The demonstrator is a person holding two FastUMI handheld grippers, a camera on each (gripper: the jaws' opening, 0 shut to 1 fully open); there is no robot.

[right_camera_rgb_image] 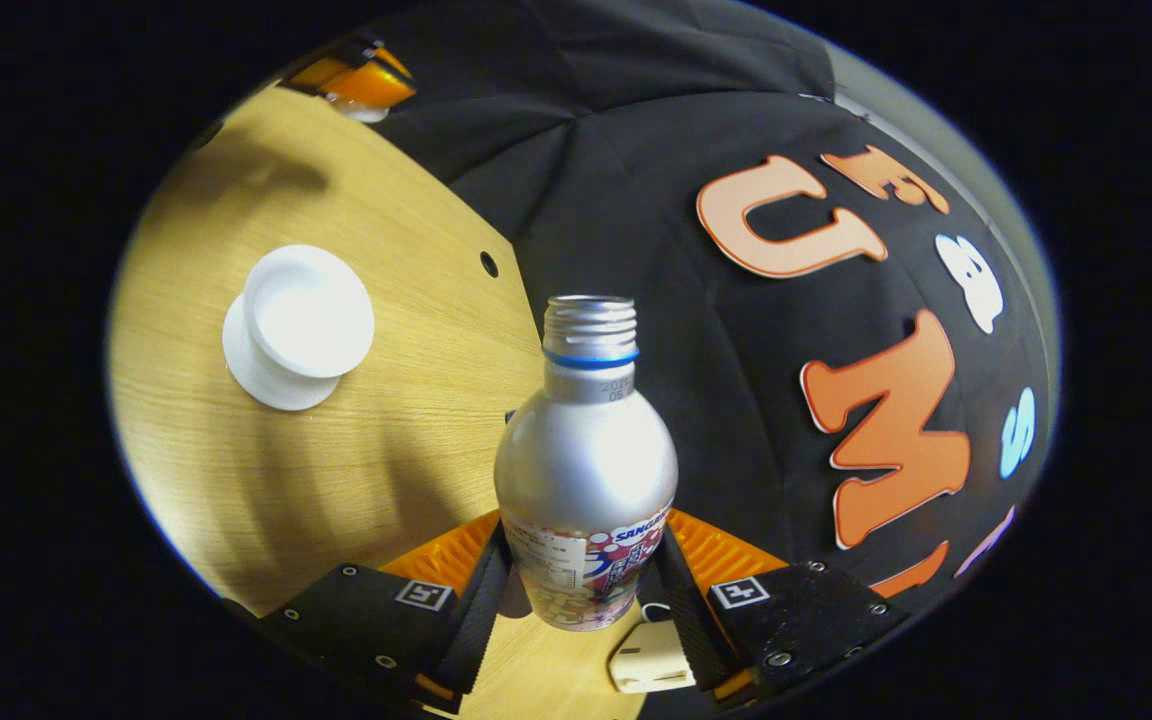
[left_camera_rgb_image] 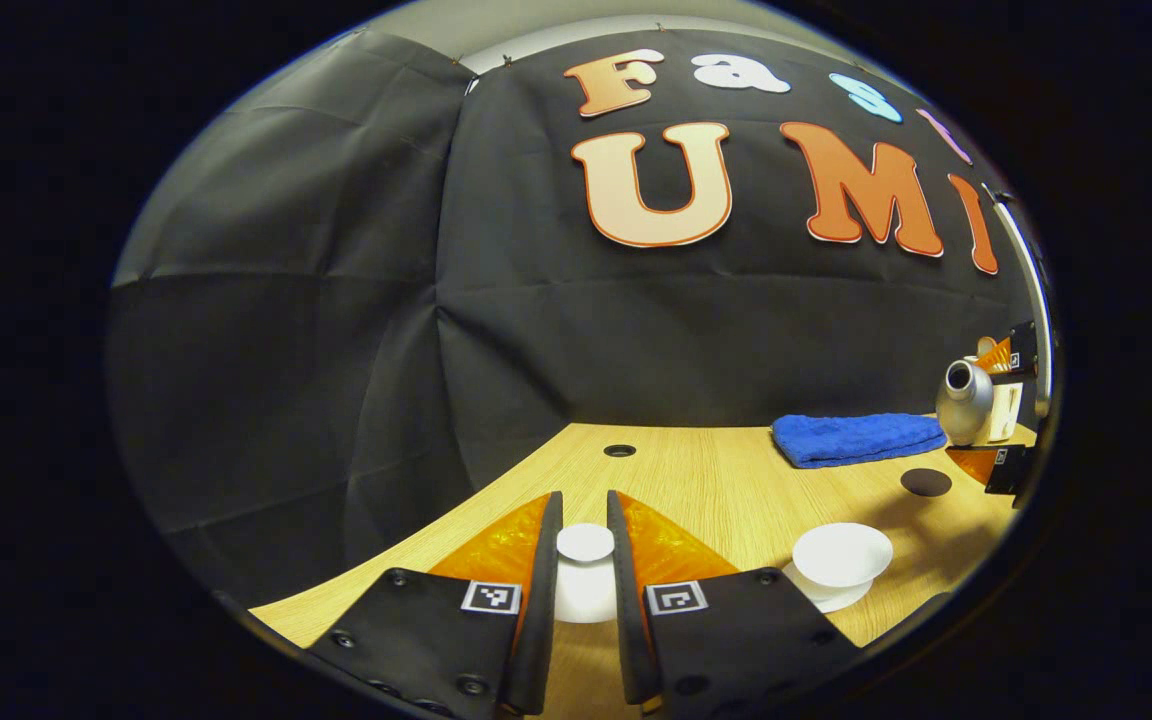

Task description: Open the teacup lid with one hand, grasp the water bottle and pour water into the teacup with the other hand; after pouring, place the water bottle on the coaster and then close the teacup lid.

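Observation:
My left gripper (left_camera_rgb_image: 585,512) is shut on the white teacup lid (left_camera_rgb_image: 585,560), held above the wooden table (left_camera_rgb_image: 696,480). To its right the white teacup (left_camera_rgb_image: 841,555) stands uncovered on its saucer (left_camera_rgb_image: 826,598). The silver water bottle (right_camera_rgb_image: 586,470), uncapped, sits tilted between the fingers of my right gripper (right_camera_rgb_image: 586,545), which is shut on its lower body. In the left gripper view the bottle (left_camera_rgb_image: 964,400) hangs at the far right in the right gripper (left_camera_rgb_image: 1004,412), its mouth turned toward the camera. The cup (right_camera_rgb_image: 308,312) and saucer (right_camera_rgb_image: 266,378) lie up and left of the bottle's mouth. A dark round coaster (left_camera_rgb_image: 926,482) lies under the bottle.
A folded blue towel (left_camera_rgb_image: 856,438) lies at the back of the table beside the bottle. A small round hole (left_camera_rgb_image: 619,450) is in the tabletop near the back wall. The left gripper (right_camera_rgb_image: 356,82) shows at the top left of the right gripper view.

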